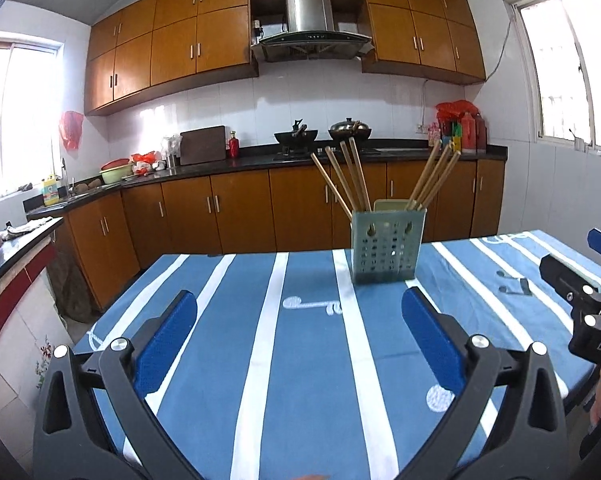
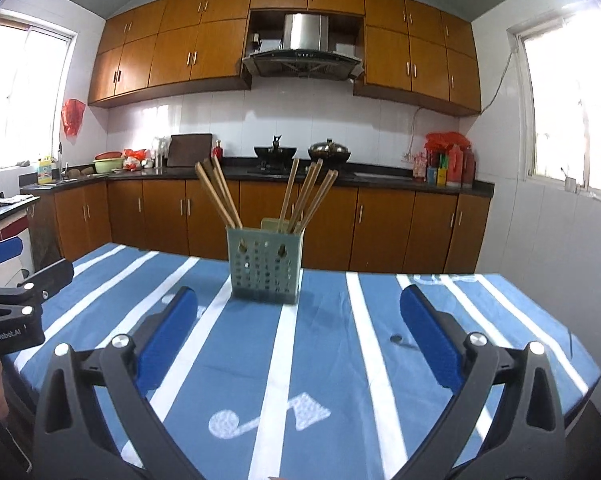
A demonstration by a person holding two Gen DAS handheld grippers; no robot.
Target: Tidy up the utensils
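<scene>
**Chopstick holder stood at the far edge, both tongs wide and empty**

A pale green perforated holder stood upright near the far edge of the surface, which was covered in a blue cloth with white stripes. Wooden chopsticks fanned out of it in two bundles, one leaning left, one right. A flat pale utensil behind them was mostly hidden. The chopsticks' lower ends could only be glimpsed through the holes. The left tongs and right tongs both gaped wide, with nothing between the blue pads. Bare cloth lay between tongs and holder, and the surface's far, left and right edges showed.
</scene>
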